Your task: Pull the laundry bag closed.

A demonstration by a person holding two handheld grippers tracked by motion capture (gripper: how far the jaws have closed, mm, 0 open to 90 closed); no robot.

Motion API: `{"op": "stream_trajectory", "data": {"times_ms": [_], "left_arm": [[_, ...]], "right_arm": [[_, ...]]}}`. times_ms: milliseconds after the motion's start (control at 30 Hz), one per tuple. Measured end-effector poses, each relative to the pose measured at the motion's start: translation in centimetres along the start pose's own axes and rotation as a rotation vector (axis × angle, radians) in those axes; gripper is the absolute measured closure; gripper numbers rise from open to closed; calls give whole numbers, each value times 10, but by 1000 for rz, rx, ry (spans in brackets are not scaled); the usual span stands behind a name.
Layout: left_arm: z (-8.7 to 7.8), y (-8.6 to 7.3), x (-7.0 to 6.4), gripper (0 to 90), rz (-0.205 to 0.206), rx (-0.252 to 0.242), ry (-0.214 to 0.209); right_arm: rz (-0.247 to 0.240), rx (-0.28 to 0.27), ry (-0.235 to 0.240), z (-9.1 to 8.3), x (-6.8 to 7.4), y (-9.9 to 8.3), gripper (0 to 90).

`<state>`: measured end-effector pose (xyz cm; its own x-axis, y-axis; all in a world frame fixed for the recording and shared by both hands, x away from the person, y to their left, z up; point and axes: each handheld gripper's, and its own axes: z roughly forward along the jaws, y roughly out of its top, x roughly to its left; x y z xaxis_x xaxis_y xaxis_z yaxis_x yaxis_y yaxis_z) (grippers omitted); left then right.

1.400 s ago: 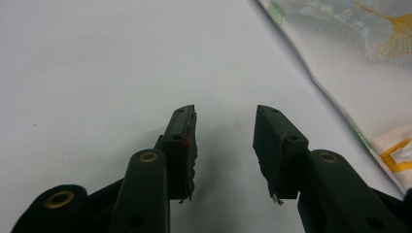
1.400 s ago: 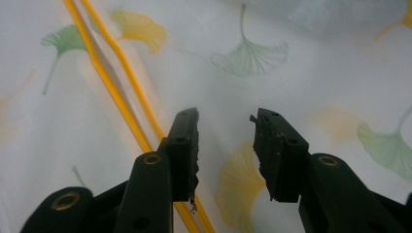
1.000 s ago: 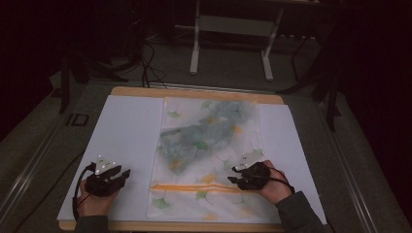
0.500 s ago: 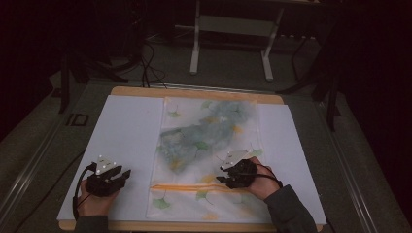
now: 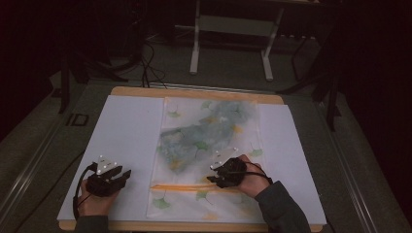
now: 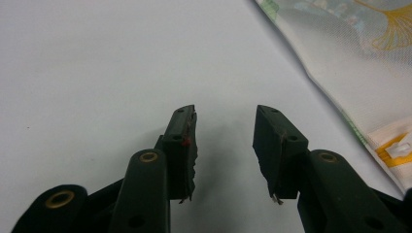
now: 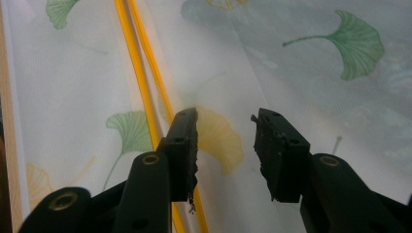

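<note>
I see the ginkgo-print cloth [image 5: 209, 145] lying flat directly under my right gripper [image 5: 217, 178], whose jaws stand apart above its yellow stripe [image 7: 141, 73]. My left gripper [image 5: 122, 175], also open, hovers over white paper [image 5: 126, 126] just left of the cloth's edge.

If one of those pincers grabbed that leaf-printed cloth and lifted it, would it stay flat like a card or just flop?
Probably flop: the cloth looks thin, lying flat on the white sheet with soft ripples. It seems light and may slide. The right gripper hovers open over it.
</note>
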<state>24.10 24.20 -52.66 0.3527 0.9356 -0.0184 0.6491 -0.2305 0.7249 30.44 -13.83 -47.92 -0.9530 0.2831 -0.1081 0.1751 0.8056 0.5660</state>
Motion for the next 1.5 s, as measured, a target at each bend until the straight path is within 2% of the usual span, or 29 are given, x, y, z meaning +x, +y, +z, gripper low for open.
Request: {"op": "stream_trajectory", "data": {"times_ms": [600, 933, 1500], "left_arm": [[1, 0, -1, 602, 6, 5, 0], [1, 1, -2, 602, 14, 7, -4], [-1, 1, -1, 605, 16, 4, -6]], "right_arm": [[-55, 17, 37, 19, 12, 21, 601], [-84, -13, 55, 28, 19, 34, 629], [-118, -18, 82, 47, 32, 54, 677]]}}
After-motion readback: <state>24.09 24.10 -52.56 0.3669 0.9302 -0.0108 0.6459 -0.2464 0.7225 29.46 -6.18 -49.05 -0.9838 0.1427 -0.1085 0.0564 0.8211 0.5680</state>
